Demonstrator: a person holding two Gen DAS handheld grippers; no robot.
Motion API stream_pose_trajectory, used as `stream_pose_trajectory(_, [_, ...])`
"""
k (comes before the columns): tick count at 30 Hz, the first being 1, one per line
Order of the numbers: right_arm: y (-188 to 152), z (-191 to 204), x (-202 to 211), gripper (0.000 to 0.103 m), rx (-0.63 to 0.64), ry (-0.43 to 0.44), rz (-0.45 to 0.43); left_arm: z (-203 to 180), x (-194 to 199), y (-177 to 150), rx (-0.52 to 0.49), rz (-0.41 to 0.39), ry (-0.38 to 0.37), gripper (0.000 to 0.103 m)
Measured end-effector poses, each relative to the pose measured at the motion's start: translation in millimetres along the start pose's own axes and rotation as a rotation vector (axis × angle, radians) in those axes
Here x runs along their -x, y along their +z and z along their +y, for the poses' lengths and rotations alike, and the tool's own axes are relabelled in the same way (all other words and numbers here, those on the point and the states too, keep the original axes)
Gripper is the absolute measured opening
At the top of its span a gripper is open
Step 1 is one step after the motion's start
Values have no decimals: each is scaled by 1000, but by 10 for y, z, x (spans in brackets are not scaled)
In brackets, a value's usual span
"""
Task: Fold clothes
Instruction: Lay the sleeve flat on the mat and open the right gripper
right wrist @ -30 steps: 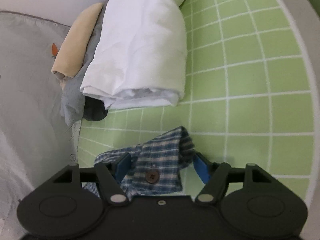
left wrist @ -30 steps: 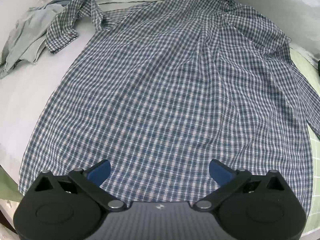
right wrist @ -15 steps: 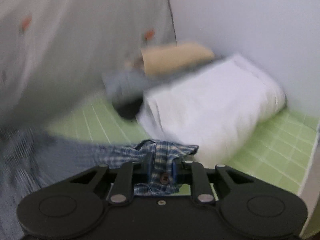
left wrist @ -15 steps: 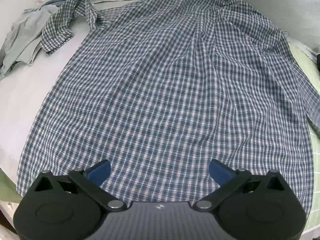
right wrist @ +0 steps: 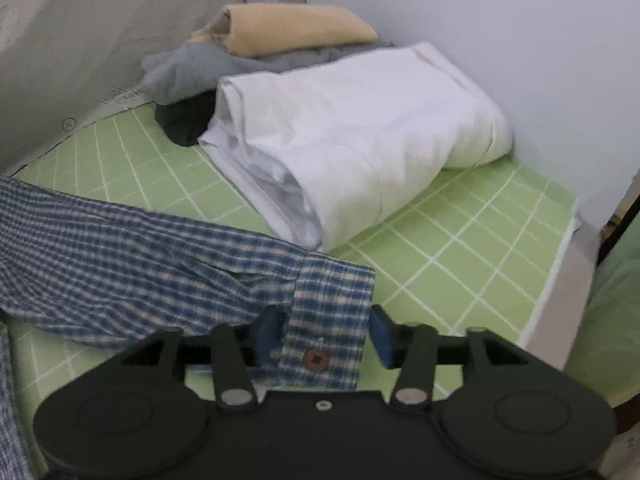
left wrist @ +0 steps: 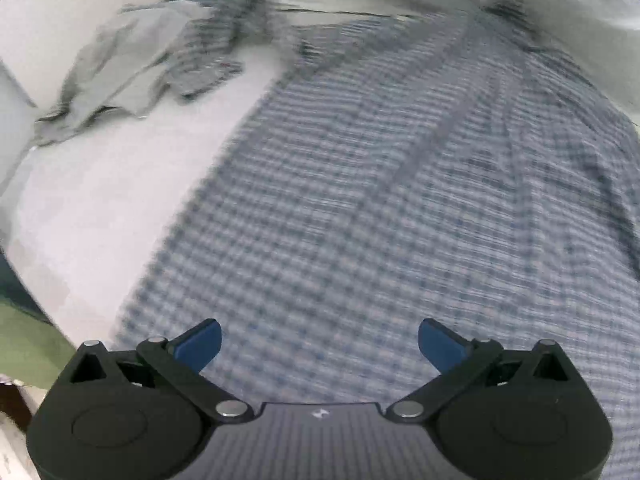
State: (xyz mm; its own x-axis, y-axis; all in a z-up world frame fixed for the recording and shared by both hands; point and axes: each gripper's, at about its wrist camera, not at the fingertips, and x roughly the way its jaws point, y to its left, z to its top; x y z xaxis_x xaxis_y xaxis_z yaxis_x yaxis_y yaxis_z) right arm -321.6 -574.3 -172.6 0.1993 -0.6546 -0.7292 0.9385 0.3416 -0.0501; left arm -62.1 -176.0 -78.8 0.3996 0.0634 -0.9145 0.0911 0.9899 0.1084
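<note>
Right wrist view — soft checked cuff (right wrist: 324, 320) between blue fingers (right wrist: 267, 330).

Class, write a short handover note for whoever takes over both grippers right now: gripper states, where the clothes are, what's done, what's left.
Left gripper: open, empty, over the blue-and-white checked cotton shirt.
Right gripper: jaws apart around the shirt's buttoned cuff on the green gridded mat; grip not clear.
Done: folded white garment lies by the tan-and-grey stack.
Left: the checked shirt is unfolded.

Blue plaid shirt (left wrist: 380, 200) spread flat, its buttoned cuff (right wrist: 324, 320) on the green mat
</note>
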Motion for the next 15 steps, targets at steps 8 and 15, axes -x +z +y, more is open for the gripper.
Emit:
stream_pose_trajectory(8, [-466, 685, 560, 78, 18, 336, 48, 668, -204, 32, 86, 26, 26, 103])
stream_pose_trajectory(15, [-710, 1050, 610, 13, 115, 326, 158, 841, -336, 55, 65, 43, -22, 103])
